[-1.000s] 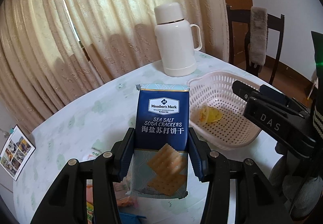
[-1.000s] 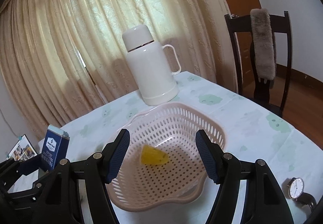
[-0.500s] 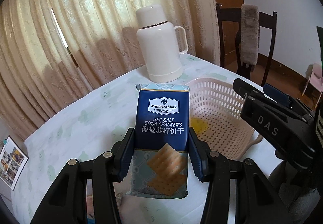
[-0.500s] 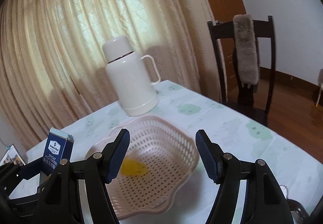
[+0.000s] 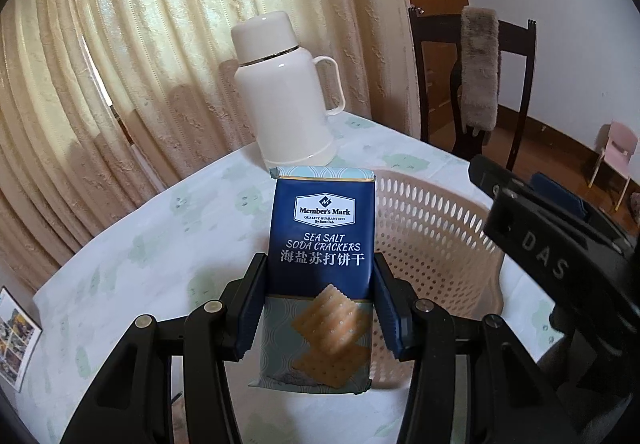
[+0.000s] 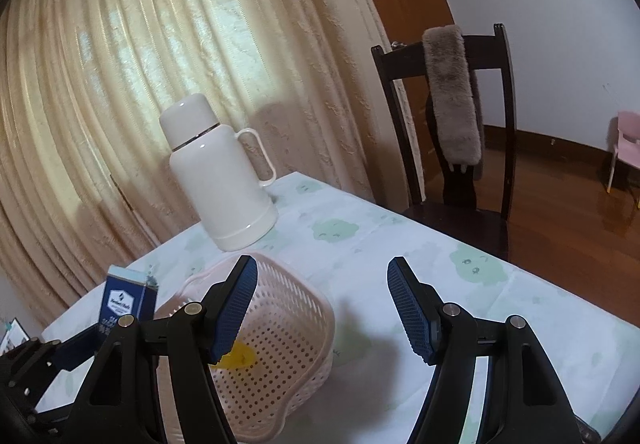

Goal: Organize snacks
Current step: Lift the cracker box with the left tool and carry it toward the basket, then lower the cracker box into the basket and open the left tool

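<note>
Crackers packet sits upright at frame centre, pinched in your left gripper, just left of the pink basket; your right gripper stands spread, holding nothing.

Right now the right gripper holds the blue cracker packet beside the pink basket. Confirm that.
Wrong gripper. The left gripper holds the blue cracker packet beside the pink basket, as the left wrist view shows; the right gripper is open and empty.

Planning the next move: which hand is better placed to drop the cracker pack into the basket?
Left. The left gripper already clamps the cracker pack beside the basket; the right gripper is open and empty.
</note>
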Demonstrator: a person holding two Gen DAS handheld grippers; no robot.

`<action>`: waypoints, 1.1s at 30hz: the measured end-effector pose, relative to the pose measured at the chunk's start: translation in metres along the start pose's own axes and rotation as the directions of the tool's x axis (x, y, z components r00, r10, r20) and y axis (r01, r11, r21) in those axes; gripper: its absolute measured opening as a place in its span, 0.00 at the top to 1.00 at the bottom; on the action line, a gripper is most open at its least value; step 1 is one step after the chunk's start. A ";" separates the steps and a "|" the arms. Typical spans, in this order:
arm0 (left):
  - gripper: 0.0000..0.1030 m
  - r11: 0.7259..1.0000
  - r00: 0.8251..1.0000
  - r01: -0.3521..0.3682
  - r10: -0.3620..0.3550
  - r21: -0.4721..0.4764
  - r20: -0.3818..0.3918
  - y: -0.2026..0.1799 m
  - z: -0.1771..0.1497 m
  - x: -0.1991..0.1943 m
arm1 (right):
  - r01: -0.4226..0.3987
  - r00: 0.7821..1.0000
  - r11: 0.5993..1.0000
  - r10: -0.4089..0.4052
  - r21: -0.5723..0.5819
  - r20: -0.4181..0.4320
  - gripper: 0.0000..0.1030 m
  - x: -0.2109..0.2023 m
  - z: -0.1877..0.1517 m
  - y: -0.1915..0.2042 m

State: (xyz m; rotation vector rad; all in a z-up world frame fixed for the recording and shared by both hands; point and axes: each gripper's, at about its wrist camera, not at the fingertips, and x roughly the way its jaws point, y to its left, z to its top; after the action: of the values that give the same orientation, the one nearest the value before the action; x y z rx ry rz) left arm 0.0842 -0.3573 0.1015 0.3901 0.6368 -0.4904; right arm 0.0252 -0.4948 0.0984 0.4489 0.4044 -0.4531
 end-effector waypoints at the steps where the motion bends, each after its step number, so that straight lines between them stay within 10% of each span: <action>1: 0.52 1.000 1.000 0.013 -0.013 -0.003 0.001 0.000 0.001 0.002 | 0.004 1.000 1.000 -0.004 0.001 0.000 0.34 0.000 0.000 0.000; 5: 0.26 0.998 1.000 0.025 -0.025 -0.052 0.008 0.009 0.003 0.004 | 0.013 1.000 1.000 -0.013 0.000 -0.010 0.34 0.002 0.000 0.000; 33: 0.25 0.994 0.999 -0.029 0.025 -0.108 -0.037 0.034 -0.022 -0.006 | 0.032 0.999 0.997 -0.031 -0.076 0.007 0.34 -0.001 -0.003 0.013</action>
State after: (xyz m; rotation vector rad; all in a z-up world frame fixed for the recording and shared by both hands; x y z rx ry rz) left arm 0.0883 -0.3175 0.0956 0.3051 0.6885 -0.4220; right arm 0.0296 -0.4822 0.1003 0.3681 0.4225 -0.4679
